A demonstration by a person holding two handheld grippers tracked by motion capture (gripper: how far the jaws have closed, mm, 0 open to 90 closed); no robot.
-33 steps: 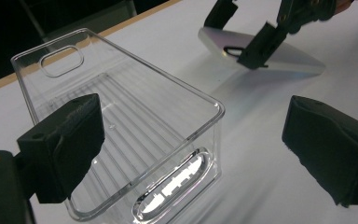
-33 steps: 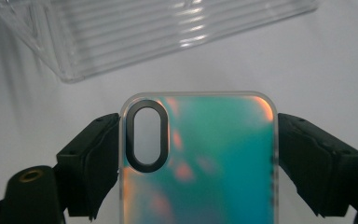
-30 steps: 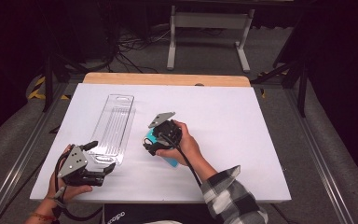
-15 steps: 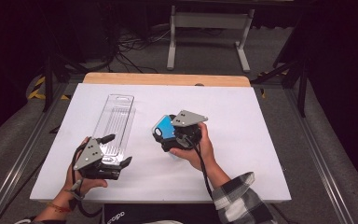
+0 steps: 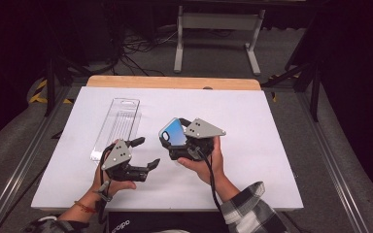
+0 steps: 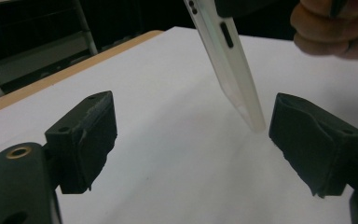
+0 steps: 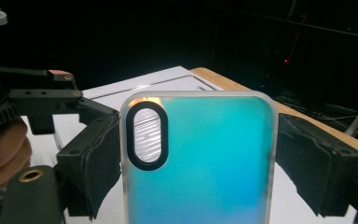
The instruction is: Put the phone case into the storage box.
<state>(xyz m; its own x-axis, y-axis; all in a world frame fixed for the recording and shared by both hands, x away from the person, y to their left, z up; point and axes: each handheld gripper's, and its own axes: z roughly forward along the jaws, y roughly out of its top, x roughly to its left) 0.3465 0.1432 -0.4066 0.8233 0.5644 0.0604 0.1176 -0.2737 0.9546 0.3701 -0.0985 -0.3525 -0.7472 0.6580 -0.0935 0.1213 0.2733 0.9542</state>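
Observation:
A teal-blue phone case (image 5: 171,132) with a frosted rim is held above the white table top (image 5: 257,121), and my right gripper (image 5: 179,144) is shut on its two long edges. In the right gripper view the case (image 7: 205,158) stands upright between the jaws, its oval camera cut-out at the upper left. My left gripper (image 5: 146,153) is open, just left of the case and slightly nearer me. In the left gripper view the case's edge (image 6: 230,60) slants down from above, beyond the wide-apart jaws of the left gripper (image 6: 191,149).
A long clear plastic package (image 5: 119,126) lies flat on the left half of the table, just beyond the left gripper. A wooden strip (image 5: 175,82) borders the far edge. Behind it stand a grey metal stand (image 5: 213,29) and cables on the floor.
The right gripper has carried the phone case to the right and turned its blue face up and leftward. The left gripper has risen and moved right toward the case, still open.

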